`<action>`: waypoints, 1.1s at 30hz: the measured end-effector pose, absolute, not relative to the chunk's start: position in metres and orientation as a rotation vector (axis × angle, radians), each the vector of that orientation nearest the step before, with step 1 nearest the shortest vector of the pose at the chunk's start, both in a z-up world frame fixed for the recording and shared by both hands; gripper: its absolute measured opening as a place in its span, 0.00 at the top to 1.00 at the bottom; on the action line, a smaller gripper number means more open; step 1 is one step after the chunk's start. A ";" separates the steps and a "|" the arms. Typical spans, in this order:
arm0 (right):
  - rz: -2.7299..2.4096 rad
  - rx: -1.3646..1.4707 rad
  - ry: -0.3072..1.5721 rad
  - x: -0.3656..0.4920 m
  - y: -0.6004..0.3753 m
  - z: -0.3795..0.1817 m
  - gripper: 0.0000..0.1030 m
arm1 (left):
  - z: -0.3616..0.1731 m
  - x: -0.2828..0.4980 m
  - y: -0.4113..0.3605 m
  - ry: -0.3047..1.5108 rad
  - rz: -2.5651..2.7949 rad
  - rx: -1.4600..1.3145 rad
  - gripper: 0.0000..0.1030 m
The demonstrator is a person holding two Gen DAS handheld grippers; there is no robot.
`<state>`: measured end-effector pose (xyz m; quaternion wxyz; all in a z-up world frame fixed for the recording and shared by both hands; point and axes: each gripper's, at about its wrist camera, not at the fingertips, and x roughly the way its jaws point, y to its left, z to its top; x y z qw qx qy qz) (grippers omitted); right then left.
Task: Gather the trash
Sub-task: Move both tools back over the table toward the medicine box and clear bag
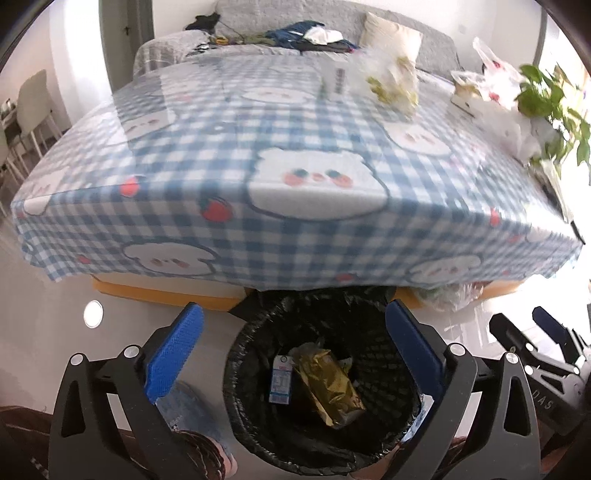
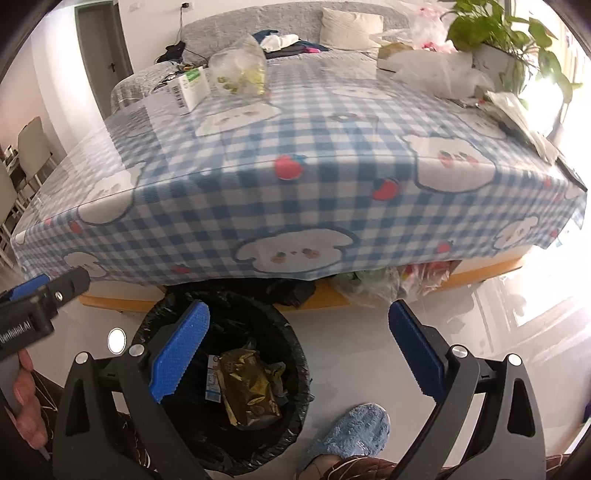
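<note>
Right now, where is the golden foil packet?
The golden foil packet lies inside the black-lined trash bin on the floor before the table, beside a small white-and-blue carton; in the left wrist view it shows between the open fingers.

Both cameras sit just behind their own gripper and look forward and steeply down. The left wrist view looks straight into the black trash bin (image 1: 325,387), close below. The right wrist view stands a little to the right, so the bin lies lower left. Both share the bin, the checked table (image 1: 295,166) and the sofa (image 2: 295,26) behind.
</note>
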<state>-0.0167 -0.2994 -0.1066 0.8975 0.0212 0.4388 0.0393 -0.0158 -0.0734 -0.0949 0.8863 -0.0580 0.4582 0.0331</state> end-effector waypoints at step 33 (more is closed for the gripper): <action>0.095 -0.064 0.735 0.094 -0.237 -0.021 0.09 | -0.027 0.084 -0.016 0.842 0.030 -0.108 0.06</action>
